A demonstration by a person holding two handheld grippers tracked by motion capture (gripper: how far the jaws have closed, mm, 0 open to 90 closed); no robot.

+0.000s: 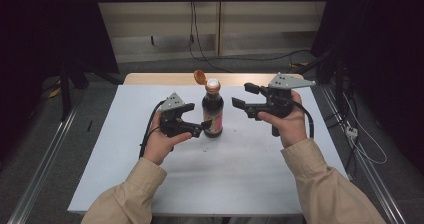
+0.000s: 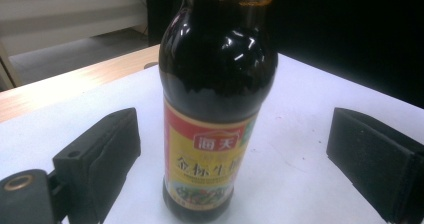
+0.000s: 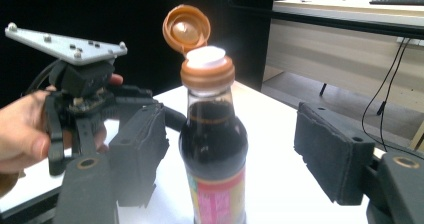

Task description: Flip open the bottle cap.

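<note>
The left gripper, jaws spread and unclenched, sits at nine o'clock of the soy sauce bottle, which stands upright mid-table between its pads, untouched. At three o'clock the right gripper hangs released, apart. The flip cap tilts open at eleven o'clock.

I see a white counter with a strip of bare wood along its far edge. Grey floor all round. Metal rails run along the floor on the left and on the right. Black cables hang down the pale back wall and trail across the floor. A white plug lies on the floor at right. Dark curtains flank both sides.
</note>
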